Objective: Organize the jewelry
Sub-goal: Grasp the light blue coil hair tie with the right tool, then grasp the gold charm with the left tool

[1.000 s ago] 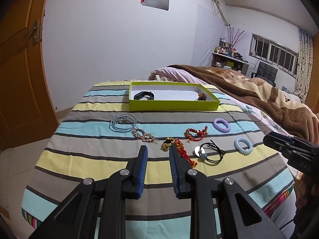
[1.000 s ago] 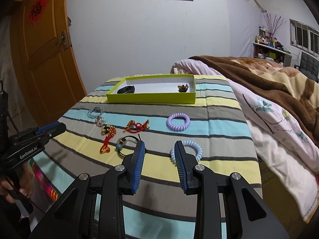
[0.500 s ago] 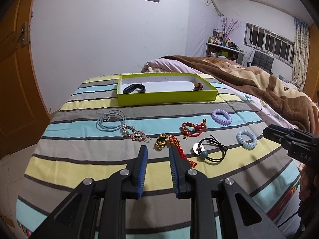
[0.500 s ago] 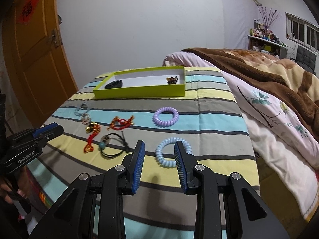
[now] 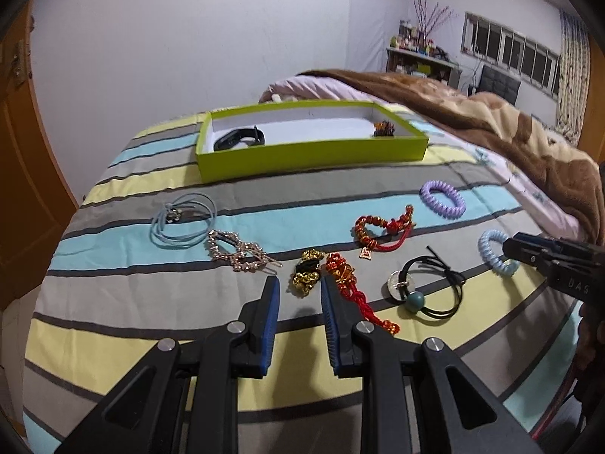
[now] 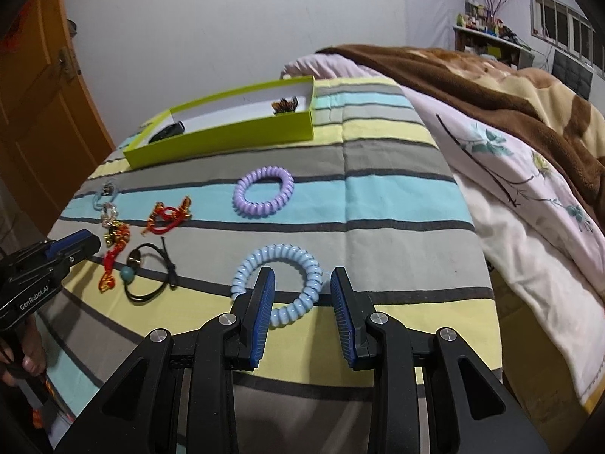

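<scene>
Blue coil ring (image 6: 278,283) is lying between my right tool (image 6: 302,278), jaws apart; my left tool (image 5: 298,287), also apart, is showing gold beads (image 5: 307,276) better.

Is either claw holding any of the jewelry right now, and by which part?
Nothing is held. The left claw is open above the gold charm; the right claw is open around the blue spiral hair tie's near rim.

Matt woven striped bedcover (image 5: 113,314), glossy plastic blue coil hair tie (image 6: 302,265), glossy purple coil hair tie (image 6: 263,192), matt green cardboard box (image 5: 310,157), matt black plastic hand-held gripper (image 6: 302,283), fleecy brown blanket (image 5: 491,121)
</scene>
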`<state>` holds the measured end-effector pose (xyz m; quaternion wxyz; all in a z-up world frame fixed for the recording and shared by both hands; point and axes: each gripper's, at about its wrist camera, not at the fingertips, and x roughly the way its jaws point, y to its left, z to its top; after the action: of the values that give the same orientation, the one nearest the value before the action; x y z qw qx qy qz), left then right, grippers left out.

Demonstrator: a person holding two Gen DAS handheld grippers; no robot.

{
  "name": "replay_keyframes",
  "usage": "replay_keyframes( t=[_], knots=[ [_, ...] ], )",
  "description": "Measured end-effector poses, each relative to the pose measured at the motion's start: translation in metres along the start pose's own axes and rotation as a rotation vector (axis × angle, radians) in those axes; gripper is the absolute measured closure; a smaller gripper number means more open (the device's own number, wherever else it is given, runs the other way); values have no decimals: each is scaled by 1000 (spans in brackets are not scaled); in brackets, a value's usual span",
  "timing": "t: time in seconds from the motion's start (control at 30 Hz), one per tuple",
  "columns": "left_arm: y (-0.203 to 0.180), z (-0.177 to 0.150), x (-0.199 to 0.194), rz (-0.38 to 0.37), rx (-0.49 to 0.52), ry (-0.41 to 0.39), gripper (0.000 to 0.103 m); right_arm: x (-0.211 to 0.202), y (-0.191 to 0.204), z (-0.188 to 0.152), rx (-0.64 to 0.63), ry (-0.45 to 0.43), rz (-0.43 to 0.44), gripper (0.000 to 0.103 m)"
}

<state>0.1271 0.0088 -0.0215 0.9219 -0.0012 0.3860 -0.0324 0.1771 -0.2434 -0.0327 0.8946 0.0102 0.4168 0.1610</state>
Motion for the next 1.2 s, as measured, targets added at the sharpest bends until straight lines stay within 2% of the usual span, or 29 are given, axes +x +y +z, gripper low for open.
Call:
replay_keyframes(
  t=[0.13, 0.23, 0.63, 0.7, 0.93, 1.2],
  knots=[
    [-2, 2, 9, -40, -2, 54, 80, 3, 1, 3, -10, 10, -11, 71],
    [2, 4, 12, -53, -25, 75, 80, 5, 4, 4, -23, 18, -30, 83],
    [-1, 13, 22, -22, 0, 87, 80, 5, 4, 5, -20, 23, -27, 93],
    [-1, 13, 20, -19, -1, 82, 85, 4, 4, 4, -15, 22, -18, 94],
    [1, 10, 5, -13, -17, 33, 86, -5, 6, 0, -12, 4, 9, 94],
    [0, 5, -19, -43, -29, -31, 87, -22, 11, 2, -17, -40, 28, 94]
  ],
)
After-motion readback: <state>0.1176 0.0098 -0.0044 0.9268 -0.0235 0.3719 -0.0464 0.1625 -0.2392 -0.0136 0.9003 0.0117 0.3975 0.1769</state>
